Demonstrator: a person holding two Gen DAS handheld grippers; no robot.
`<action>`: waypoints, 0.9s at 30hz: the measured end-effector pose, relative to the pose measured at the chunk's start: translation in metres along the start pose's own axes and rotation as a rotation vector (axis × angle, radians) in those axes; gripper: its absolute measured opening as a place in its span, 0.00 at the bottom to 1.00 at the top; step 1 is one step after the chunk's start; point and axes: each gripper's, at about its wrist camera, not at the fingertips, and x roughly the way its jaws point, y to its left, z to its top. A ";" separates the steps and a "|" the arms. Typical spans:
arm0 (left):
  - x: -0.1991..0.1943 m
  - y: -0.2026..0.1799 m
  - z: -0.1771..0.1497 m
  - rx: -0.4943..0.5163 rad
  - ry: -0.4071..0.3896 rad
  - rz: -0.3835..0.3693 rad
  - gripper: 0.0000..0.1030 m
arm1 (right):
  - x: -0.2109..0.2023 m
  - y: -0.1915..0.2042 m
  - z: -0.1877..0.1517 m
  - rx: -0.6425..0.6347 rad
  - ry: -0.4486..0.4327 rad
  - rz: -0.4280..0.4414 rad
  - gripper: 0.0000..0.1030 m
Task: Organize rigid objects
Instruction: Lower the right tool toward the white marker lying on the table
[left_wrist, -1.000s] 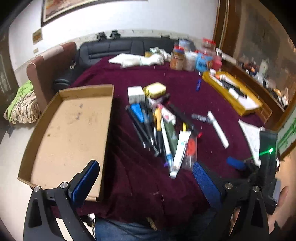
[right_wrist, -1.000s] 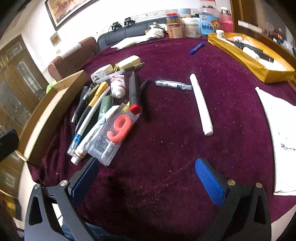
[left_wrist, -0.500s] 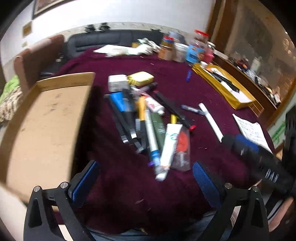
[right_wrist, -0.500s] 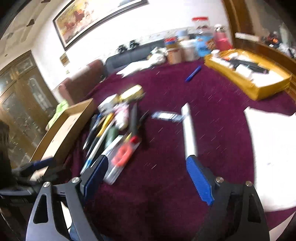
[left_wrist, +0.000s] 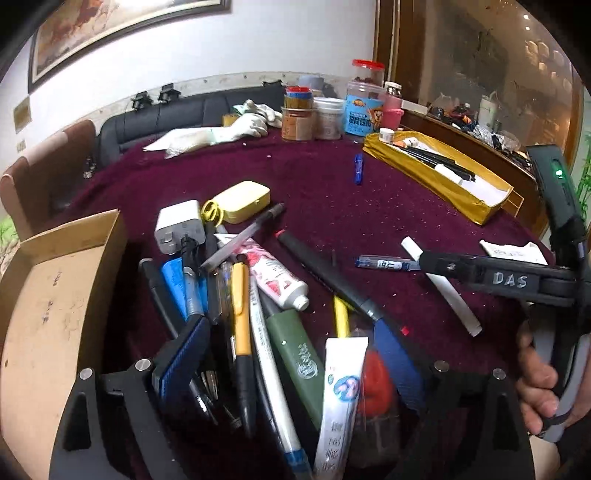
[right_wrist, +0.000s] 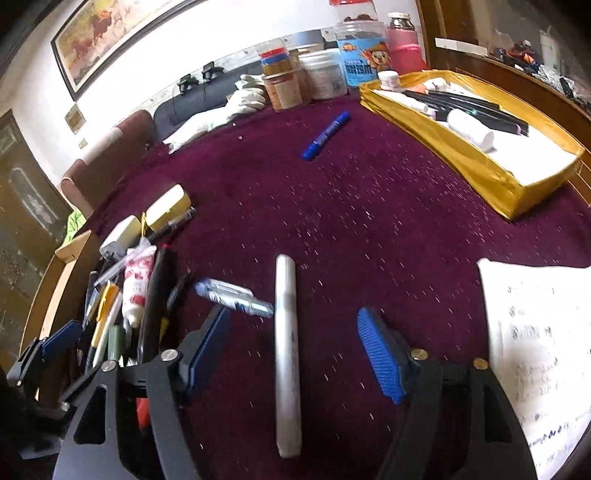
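Note:
A heap of pens and tubes (left_wrist: 258, 314) lies on the maroon cloth. My left gripper (left_wrist: 291, 350) hangs low over its near end, jaws wide and closing, with a yellow pen (left_wrist: 242, 332), a green tube (left_wrist: 295, 354) and a white tube (left_wrist: 340, 398) between the pads; nothing is pressed. My right gripper (right_wrist: 295, 350) straddles a white marker (right_wrist: 286, 332) that lies lengthwise between its closing pads, which stand clear of it. A clear pen (right_wrist: 232, 297) lies just left of the marker. A blue marker (right_wrist: 327, 134) lies alone farther back.
An open cardboard box (left_wrist: 44, 314) stands left of the heap. A yellow tray (right_wrist: 480, 155) holding pens sits at the back right. Jars (left_wrist: 328, 110) and white gloves (left_wrist: 221, 129) line the far edge. A written sheet of paper (right_wrist: 535, 350) lies at the right.
Both grippers moved forward and closer to the cloth. The left one now sits over the heap, the right one now straddles the white marker. Both sets of jaws have narrowed.

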 end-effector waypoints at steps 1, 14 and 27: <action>0.000 0.003 0.000 -0.018 -0.015 -0.015 0.91 | 0.004 0.000 0.002 0.003 0.015 -0.006 0.77; 0.044 -0.006 0.015 0.001 0.158 0.152 0.99 | 0.024 0.018 0.007 -0.108 0.085 -0.084 0.94; 0.034 -0.005 0.006 -0.020 0.131 0.145 0.99 | 0.020 0.016 0.005 -0.089 0.075 -0.073 0.94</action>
